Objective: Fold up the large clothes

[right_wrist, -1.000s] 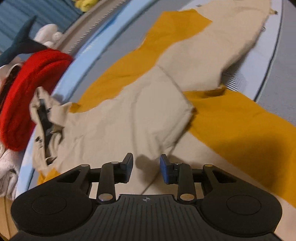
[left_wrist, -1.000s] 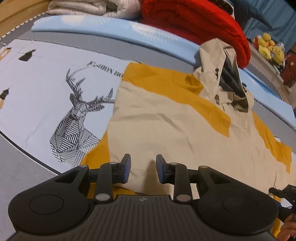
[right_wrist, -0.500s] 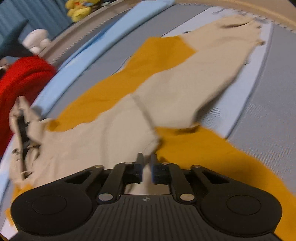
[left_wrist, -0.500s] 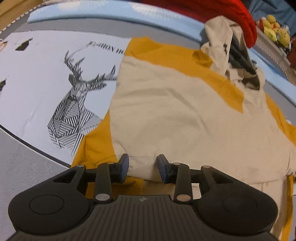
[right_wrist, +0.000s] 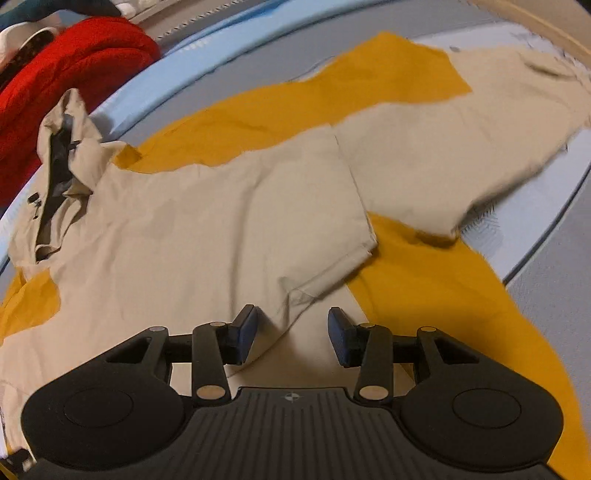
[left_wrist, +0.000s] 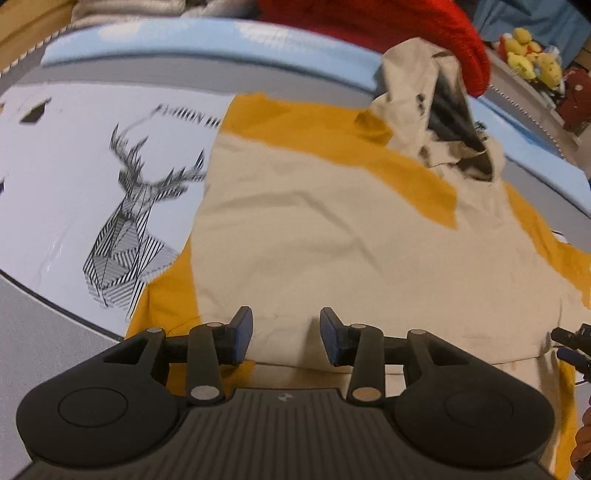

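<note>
A beige and mustard-yellow hooded jacket [left_wrist: 332, 236] lies flat on the bed, hood [left_wrist: 443, 122] at the far end. It also shows in the right wrist view [right_wrist: 207, 236], with a folded-over beige panel ending in a corner [right_wrist: 365, 243] and one sleeve [right_wrist: 480, 155] stretched out to the right. My left gripper [left_wrist: 286, 332] is open and empty, just above the jacket's near hem. My right gripper [right_wrist: 291, 332] is open and empty over the folded panel's near edge. The right gripper's tip shows at the left wrist view's right edge [left_wrist: 572, 343].
The bed sheet has a black-lined deer print [left_wrist: 136, 229] left of the jacket. A red blanket [left_wrist: 406, 33] and pale bedding lie beyond the hood. Yellow plush toys [left_wrist: 528, 48] sit on a ledge at the far right. A light blue strip [right_wrist: 155, 85] runs along the far side.
My right gripper was shut on the beige panel half a second ago and is now open, the panel lying flat. My left gripper stayed open and has drifted slightly over the near hem.
</note>
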`<action>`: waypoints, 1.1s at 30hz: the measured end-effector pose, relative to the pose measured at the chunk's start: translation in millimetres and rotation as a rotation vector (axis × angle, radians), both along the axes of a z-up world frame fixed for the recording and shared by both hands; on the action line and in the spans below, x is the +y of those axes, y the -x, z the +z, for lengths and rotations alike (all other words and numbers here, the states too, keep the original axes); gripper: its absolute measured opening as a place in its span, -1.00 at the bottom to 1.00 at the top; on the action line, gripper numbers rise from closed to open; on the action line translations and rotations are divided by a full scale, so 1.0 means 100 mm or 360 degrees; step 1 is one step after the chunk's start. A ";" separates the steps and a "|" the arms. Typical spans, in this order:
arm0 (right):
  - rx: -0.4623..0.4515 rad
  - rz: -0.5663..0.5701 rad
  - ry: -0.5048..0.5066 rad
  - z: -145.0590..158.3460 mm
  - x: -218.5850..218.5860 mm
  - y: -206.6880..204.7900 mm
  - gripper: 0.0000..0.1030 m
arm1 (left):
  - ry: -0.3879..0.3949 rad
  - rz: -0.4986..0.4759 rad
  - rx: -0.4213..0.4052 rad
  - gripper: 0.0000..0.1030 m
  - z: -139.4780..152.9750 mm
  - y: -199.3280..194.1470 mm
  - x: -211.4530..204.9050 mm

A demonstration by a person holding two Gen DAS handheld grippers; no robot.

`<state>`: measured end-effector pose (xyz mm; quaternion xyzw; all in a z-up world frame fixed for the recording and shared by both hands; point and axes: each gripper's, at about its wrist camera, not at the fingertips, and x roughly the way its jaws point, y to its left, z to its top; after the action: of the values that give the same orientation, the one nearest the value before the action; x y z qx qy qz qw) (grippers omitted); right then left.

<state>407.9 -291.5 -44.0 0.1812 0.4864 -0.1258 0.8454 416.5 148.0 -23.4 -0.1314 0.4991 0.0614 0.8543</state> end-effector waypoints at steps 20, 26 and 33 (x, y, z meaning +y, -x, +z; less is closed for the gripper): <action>-0.0295 0.0350 0.0535 0.92 0.04 0.57 -0.14 | -0.0052 -0.0571 -0.0231 0.14 0.68 0.87 -1.54; -0.0306 0.0389 0.0614 1.01 -0.18 0.76 -0.14 | -0.0069 -0.0669 -0.0279 0.16 0.75 1.05 -1.86; -0.0396 0.0313 0.0543 1.08 -0.84 0.87 -0.15 | -0.0096 -0.0699 -0.0241 0.16 0.61 0.95 -2.01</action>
<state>320.9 -375.3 63.8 0.0014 0.3654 -0.0999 0.9255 321.2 -53.2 37.8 0.0018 0.4482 -0.1209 0.8857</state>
